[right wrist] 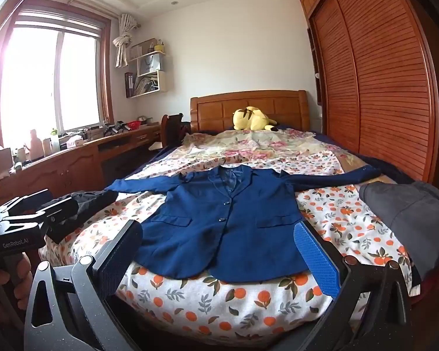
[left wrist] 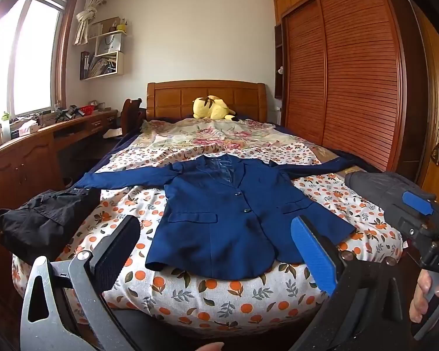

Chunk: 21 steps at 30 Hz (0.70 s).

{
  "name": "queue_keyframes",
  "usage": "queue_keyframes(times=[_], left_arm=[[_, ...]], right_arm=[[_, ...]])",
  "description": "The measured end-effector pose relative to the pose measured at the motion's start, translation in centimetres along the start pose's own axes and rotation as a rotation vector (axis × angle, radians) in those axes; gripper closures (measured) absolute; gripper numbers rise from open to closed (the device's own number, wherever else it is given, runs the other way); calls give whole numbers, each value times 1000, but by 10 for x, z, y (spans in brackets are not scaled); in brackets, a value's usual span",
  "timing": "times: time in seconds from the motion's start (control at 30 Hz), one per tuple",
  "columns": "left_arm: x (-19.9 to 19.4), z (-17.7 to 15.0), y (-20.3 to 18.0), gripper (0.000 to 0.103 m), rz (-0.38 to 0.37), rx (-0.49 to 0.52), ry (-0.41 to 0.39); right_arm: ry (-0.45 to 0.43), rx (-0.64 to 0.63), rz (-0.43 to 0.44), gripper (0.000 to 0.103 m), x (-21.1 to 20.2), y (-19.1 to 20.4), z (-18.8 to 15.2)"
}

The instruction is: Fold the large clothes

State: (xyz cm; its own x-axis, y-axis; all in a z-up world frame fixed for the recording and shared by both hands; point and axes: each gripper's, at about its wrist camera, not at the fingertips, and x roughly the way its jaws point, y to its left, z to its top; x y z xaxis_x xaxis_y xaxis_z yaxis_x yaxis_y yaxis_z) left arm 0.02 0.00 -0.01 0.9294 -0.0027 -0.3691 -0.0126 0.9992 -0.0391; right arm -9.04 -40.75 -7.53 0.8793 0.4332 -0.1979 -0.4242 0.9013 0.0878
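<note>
No fold shows yet. In the left wrist view, the blue blazer (left wrist: 237,213) lies flat and face up on the bed (left wrist: 219,298), buttoned, both sleeves spread sideways, hem nearest the foot; the left gripper (left wrist: 216,248) hangs short of the hem, jaws wide and empty. In the right wrist view, the right gripper (right wrist: 219,251) likewise stands wide, holding nothing, just before the blazer's (right wrist: 228,222) hem. By my reading, all folding is still left: sleeves, then body.
</note>
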Motion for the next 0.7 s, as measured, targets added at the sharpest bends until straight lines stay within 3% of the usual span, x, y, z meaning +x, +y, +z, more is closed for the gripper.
queue_keyframes(times=[0.7], left_arm=[[-10, 6, -2, 0, 2, 14, -5]], right_arm=[[1, 9, 3, 0, -1, 0, -1]])
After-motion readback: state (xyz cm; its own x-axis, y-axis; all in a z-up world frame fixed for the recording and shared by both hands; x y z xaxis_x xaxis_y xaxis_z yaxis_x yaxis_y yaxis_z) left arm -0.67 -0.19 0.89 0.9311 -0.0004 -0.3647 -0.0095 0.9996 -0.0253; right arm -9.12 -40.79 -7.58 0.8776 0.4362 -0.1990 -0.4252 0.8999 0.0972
